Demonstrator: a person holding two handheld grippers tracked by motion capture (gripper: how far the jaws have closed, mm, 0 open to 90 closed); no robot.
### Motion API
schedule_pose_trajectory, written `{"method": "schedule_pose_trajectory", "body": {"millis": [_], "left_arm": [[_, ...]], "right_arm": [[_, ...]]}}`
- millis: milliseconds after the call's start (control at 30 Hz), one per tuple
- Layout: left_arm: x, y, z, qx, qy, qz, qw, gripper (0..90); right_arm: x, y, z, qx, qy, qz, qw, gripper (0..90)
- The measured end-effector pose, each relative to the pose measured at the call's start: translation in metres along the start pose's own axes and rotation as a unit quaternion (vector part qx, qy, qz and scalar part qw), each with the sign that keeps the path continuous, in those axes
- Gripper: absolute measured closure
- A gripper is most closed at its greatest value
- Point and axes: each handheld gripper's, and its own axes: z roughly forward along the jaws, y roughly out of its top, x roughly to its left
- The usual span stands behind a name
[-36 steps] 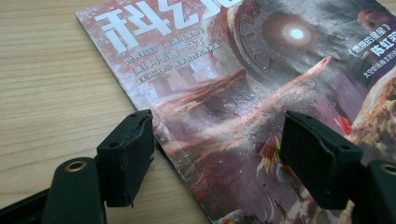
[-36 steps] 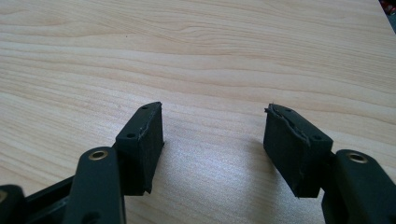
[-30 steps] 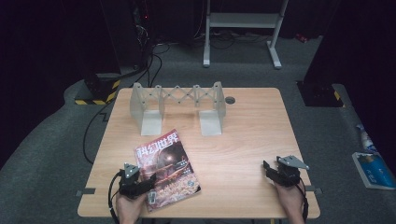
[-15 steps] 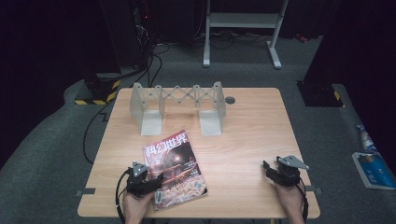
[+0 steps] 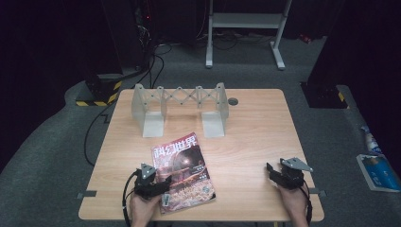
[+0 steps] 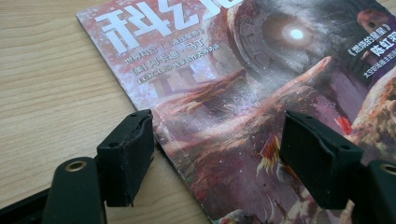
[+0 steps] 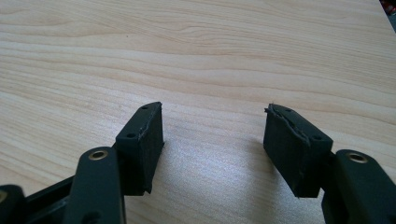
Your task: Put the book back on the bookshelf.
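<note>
Wooden table is bearing the magazine flat; left gripper is straddling its edge, spread, gripping nothing; right gripper is waiting spread. Lifting remains undone.

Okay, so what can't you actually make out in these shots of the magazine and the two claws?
- Magazine, high view: its near left corner is covered by the left claw.
- Magazine, left claw's view: cover cut off by the top, right and bottom picture edges; whether the pads press it is unclear.
- Magazine's small cover text, high view: too small to read.
- Right claw, high view: partly hidden behind its grey plate.
</note>
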Motion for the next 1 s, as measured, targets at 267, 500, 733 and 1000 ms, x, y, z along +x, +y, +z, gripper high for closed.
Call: {"method": "schedule_pose_trajectory", "body": {"millis": [267, 500, 733, 1000], "left_arm": [[-0.007, 0.002, 0.004, -0.001, -0.008, 0.005, 1.0, 26.1], [-0.013, 0.004, 0.006, -0.002, -0.01, 0.015, 0.9998, 26.7], [-0.026, 0.008, 0.012, -0.005, -0.022, 0.026, 0.9994, 26.9], [-0.036, 0.011, 0.017, -0.003, -0.032, 0.034, 0.9989, 26.8]], "right_arm": [[0.0, 0.0, 0.0, 0.0, 0.0, 0.0, 1.0, 37.7], [0.0, 0.0, 0.0, 0.0, 0.0, 0.0, 1.0, 37.7], [0.0, 0.0, 0.0, 0.0, 0.0, 0.0, 1.0, 37.7], [0.0, 0.0, 0.0, 0.0, 0.0, -0.001, 1.0, 37.6]]}}
